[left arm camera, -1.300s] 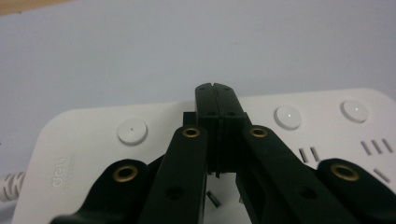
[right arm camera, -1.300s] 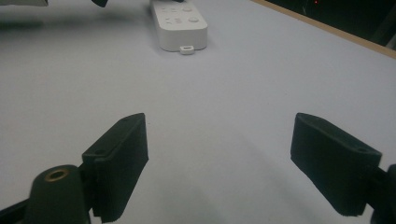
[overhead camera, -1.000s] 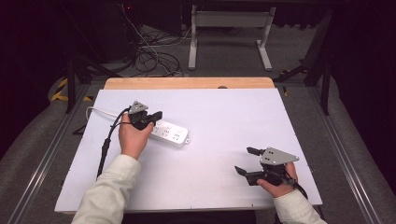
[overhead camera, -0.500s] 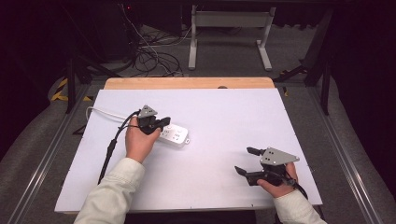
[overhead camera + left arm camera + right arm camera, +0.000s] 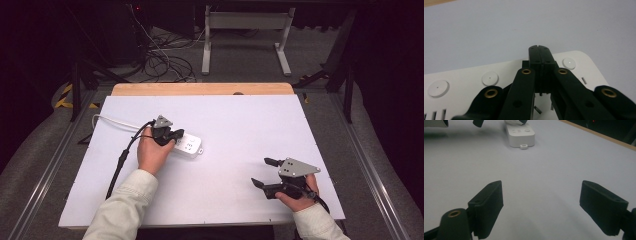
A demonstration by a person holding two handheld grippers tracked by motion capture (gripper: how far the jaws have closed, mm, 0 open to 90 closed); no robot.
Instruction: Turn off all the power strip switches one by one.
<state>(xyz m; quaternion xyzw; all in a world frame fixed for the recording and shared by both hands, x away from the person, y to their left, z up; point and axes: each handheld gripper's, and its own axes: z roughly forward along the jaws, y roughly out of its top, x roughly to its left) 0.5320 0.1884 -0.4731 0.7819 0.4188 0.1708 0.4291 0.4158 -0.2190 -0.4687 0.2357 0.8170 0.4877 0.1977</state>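
A white power strip (image 5: 191, 145) lies on the white table (image 5: 240, 120), left of the middle; its white cord (image 5: 114, 121) runs off to the left. My left gripper (image 5: 176, 134) hovers over the strip's left part, jaws shut with nothing between them. In the left gripper view the closed tips (image 5: 540, 51) point across the strip's top (image 5: 461, 82), among its round buttons and socket slots. My right gripper (image 5: 261, 172) rests near the table's front right, open and empty. In the right gripper view its jaws (image 5: 541, 202) stand wide apart, with the strip (image 5: 520, 132) far ahead.
A bare wooden strip (image 5: 200, 89) edges the table's far side. Beyond it, loose cables (image 5: 165, 60) lie on the floor beside a metal frame (image 5: 245, 30). The left gripper's black cable (image 5: 117, 170) trails toward the front left edge.
The left hand has shifted its shut gripper a little to the right along the power strip. The right gripper has not moved.
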